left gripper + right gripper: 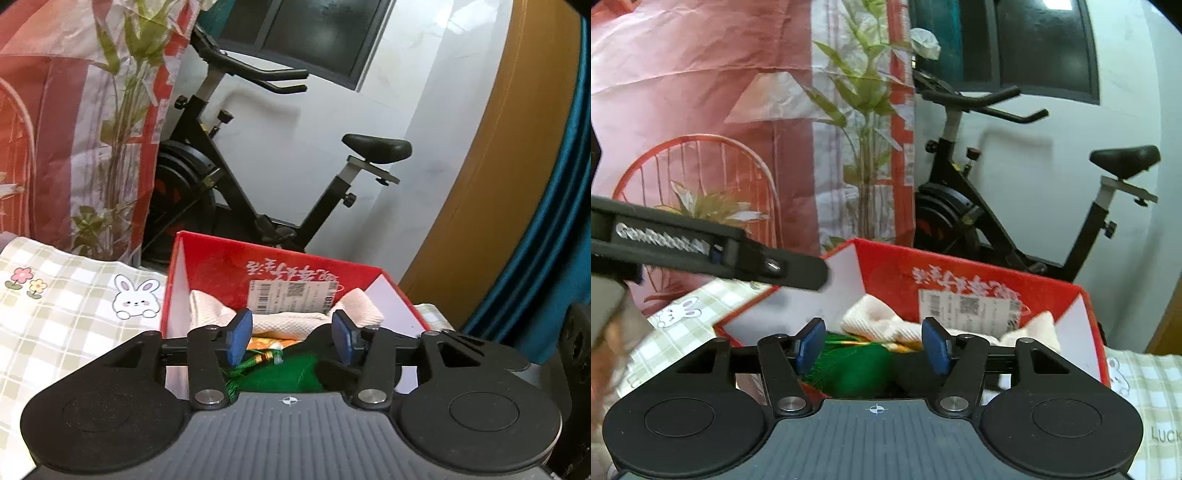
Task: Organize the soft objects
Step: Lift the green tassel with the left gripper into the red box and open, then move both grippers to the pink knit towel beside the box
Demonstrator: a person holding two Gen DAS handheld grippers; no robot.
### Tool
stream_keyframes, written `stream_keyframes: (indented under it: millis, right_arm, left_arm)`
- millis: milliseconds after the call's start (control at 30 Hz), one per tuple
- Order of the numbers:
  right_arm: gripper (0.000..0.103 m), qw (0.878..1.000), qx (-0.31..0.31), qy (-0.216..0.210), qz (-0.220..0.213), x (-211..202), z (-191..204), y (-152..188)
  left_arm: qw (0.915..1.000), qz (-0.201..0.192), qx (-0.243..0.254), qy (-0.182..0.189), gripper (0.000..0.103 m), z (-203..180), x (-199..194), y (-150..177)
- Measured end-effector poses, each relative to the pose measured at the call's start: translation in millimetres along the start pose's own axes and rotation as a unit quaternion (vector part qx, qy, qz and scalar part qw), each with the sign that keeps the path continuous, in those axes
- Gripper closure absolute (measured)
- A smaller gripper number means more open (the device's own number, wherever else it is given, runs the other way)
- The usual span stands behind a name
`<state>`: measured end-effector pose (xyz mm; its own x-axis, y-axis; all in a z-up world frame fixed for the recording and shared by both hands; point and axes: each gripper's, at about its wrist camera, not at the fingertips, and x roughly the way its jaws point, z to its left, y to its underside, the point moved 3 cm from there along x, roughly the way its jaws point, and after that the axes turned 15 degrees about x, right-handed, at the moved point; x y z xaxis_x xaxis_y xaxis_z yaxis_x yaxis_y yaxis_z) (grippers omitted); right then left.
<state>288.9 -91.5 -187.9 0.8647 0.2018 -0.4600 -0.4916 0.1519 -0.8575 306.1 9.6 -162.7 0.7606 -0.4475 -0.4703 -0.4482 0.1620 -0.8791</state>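
Note:
A red cardboard box (pixel 295 266) with white inner walls sits on a checked cloth. Inside lie a white towel (pixel 288 317), a green fabric item with a tassel (pixel 288 373), something orange and a dark item. My left gripper (pixel 291 332) is open and empty just above the box's near side. In the right wrist view the same box (pixel 979 273) holds the towel (pixel 886 321) and the green item (pixel 857 365). My right gripper (pixel 875 347) is open and empty over them. The left gripper's body (pixel 713 247) crosses at the left.
A checked cloth with rabbit prints (pixel 74 302) covers the surface. A large pink printed bag (pixel 74 129) stands behind at the left. A black exercise bike (pixel 258 166) stands behind the box by the white wall. A wooden panel (pixel 491 166) and blue curtain (pixel 554 221) are at the right.

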Motion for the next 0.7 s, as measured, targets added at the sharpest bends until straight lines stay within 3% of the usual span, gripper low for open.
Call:
stream_keyframes:
  millis: [567, 700]
  right_arm:
    - [0.049, 0.994, 0.071, 0.045, -0.075, -97, -67, 57]
    - [0.049, 0.993, 0.086, 0.056, -0.055, -103, -80, 87]
  left_arm:
    - [0.9982, 0.011, 0.048, -0.035, 0.053, -3, -52, 53]
    - [0.9982, 0.022, 0.041, -0.038, 0.053, -4, -54, 73]
